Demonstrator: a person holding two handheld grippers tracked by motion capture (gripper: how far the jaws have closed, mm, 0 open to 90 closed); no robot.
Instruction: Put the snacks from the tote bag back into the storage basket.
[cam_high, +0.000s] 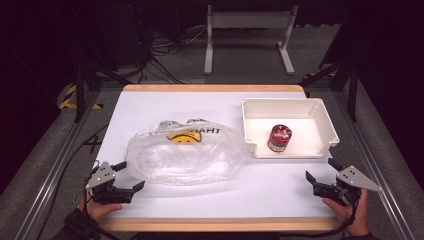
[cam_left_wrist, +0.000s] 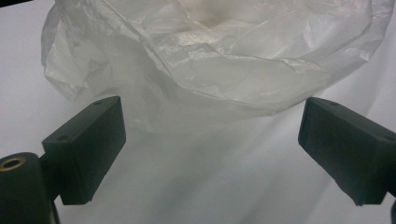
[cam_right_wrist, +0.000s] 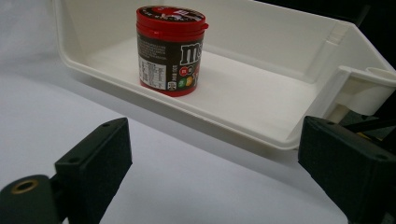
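Note:
A crumpled clear plastic bag (cam_high: 185, 152) with a yellow smiley face lies in the middle of the white table (cam_high: 265, 190). A red-lidded candy tub (cam_high: 279, 137) stands upright inside a white bin (cam_high: 320, 107) at the right. My left gripper (cam_high: 129, 176) rests near the front left, open, just short of the plastic bag (cam_left_wrist: 210, 60). My right gripper (cam_high: 320, 171) sits at the front right, open and empty, facing the bin (cam_right_wrist: 280, 42) and the tub (cam_right_wrist: 170, 49).
The table has a wooden edge (cam_high: 215, 223) at front and back. Metal rails run along both sides. A white stand (cam_high: 247, 25) and cables lie on the dark floor beyond the far edge.

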